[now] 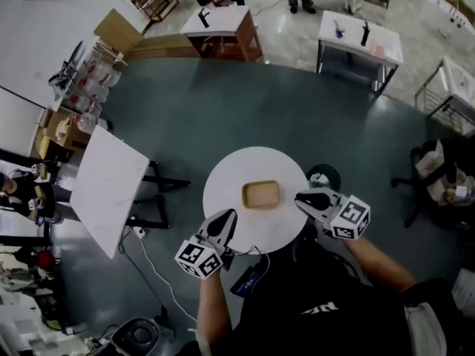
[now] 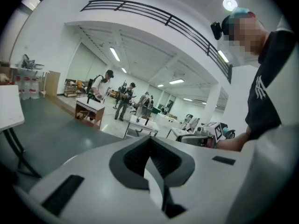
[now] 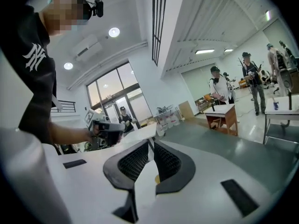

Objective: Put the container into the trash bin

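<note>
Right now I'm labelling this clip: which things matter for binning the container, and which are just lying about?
Job: tan container, round white table, dark round bin beside it (probably), left tongs, right tongs, both shut, empty.
Lying about: slanted white board, far white desk.

Floored in dark grey-green covering, with pale tiles beyond. Furnished with a round white tabletop, a slanted white table at left, desks at rear. Lit by ceiling strip lights.
</note>
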The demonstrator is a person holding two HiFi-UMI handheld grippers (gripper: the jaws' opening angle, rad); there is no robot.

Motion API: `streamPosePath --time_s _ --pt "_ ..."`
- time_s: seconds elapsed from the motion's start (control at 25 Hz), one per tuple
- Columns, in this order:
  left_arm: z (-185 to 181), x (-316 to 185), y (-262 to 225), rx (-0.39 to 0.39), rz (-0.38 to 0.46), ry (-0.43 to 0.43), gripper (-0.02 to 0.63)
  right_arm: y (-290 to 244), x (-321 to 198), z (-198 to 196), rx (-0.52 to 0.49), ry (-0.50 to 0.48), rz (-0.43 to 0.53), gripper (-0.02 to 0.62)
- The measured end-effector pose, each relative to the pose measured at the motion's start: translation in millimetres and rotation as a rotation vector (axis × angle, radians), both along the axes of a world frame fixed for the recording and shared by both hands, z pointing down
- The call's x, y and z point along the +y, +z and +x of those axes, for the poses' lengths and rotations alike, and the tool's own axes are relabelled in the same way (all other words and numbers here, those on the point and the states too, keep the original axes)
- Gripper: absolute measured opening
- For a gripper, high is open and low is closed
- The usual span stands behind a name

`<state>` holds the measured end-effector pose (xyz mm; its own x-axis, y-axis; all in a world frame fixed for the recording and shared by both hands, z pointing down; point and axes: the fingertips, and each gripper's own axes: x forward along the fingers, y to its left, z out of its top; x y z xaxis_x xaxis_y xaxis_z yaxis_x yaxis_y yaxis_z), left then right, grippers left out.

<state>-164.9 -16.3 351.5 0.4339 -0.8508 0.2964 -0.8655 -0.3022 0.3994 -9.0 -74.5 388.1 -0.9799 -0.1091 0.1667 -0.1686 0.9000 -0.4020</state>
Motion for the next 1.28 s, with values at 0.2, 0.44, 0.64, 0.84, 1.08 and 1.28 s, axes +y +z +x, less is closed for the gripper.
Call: streamPosePath --time_s 0.2,0.44,0.64,0.84,1.08,1.28 --pt "-39.2 -14.0 74.3 0.065 -0.145 -0.013 0.003 42.9 -23.7 -25.5 0.092 0.066 -0.077 0.053" --pt "-65.8 -38.5 137.2 0.062 -0.247 0.04 0.005 99.2 -47.0 -44.9 0.198 0.17 -0.189 0.155" --pt "-64.4 -52.0 193.5 0.077 -0.359 0.112 0.005 159.0 -53.8 -56.1 0.277 0.213 -0.297 0.17" --pt "-55.1 -50.5 238.6 0.097 -0.468 0.14 0.051 207.0 -36.5 -54.7 0.338 0.235 -0.406 0.17" --pt "-53.3 -47.3 283.6 0.09 -0.581 0.127 0.091 255.1 -32.2 -49.3 0.4 0.292 -0.482 0.17" --pt "-48.6 -44.0 306.0 0.087 -0.654 0.133 0.097 282.5 -31.8 -45.2 0.454 0.319 -0.513 0.17"
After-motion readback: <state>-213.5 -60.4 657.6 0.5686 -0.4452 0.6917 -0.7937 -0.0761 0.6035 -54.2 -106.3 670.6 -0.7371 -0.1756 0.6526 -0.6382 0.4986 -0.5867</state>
